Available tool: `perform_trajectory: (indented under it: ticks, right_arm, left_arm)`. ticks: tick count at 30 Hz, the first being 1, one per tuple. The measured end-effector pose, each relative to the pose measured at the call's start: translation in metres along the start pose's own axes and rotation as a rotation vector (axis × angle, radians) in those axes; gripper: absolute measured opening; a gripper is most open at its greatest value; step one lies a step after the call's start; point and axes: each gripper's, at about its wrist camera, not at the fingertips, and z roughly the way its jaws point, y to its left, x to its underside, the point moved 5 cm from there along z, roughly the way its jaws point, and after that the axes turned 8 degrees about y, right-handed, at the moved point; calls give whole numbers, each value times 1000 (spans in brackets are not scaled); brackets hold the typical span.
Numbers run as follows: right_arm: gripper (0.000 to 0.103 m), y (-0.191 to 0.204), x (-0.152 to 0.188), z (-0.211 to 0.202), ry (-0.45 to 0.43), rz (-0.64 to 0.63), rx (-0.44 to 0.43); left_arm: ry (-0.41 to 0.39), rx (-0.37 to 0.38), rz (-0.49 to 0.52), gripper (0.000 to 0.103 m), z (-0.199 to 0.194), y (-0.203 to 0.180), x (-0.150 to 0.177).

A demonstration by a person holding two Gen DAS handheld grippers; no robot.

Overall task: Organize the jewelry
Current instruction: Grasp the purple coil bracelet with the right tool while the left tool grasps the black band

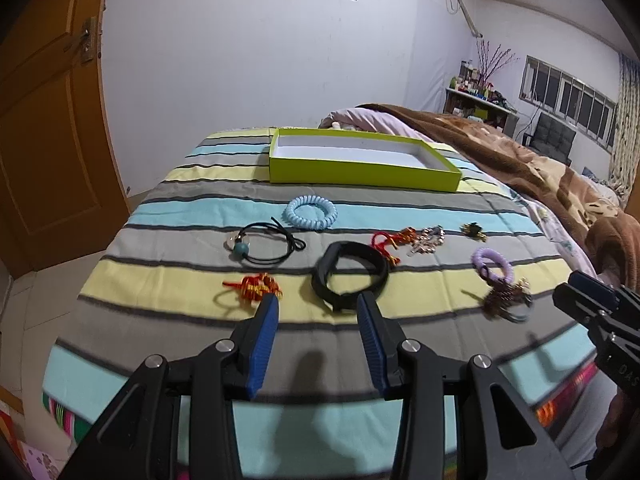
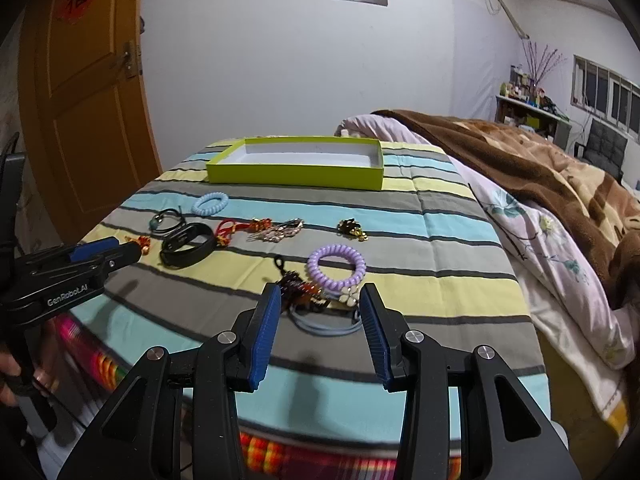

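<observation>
A green box [image 1: 360, 174] with a white empty inside lies at the far end of the striped bedspread; it also shows in the right wrist view [image 2: 296, 172]. Before it lie a light blue spiral tie [image 1: 311, 208], a black cord with a teal bead [image 1: 264, 246], a black wristband [image 1: 350, 274], red-gold knots [image 1: 256, 288], a purple spiral tie [image 2: 337, 266] and a brown clip with a flower [image 2: 308, 296]. My left gripper [image 1: 318, 304] is open, hovering just short of the wristband. My right gripper [image 2: 320, 298] is open, hovering over the brown clip.
A brown blanket [image 2: 552, 168] and floral quilt [image 2: 532, 232] are heaped on the bed's right side. A gold-black brooch [image 2: 352, 229] and silver-red keychain [image 2: 276, 230] lie mid-bed. A wooden door [image 1: 48, 140] stands left. The bed's near edge drops off below the grippers.
</observation>
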Motion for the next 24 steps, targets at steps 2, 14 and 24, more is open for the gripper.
perform_trajectory:
  ticks: [2, 14, 24]
  right_arm:
    - [42, -4, -3, 7, 11, 9, 0]
    - [42, -24, -26, 53, 112, 22, -5]
    - [23, -32, -27, 89, 241, 15, -3]
  left_arm:
    - [11, 3, 4, 43, 8, 0, -5]
    - [68, 5, 12, 43, 44, 1, -24]
    - [114, 6, 38, 33, 61, -5, -31]
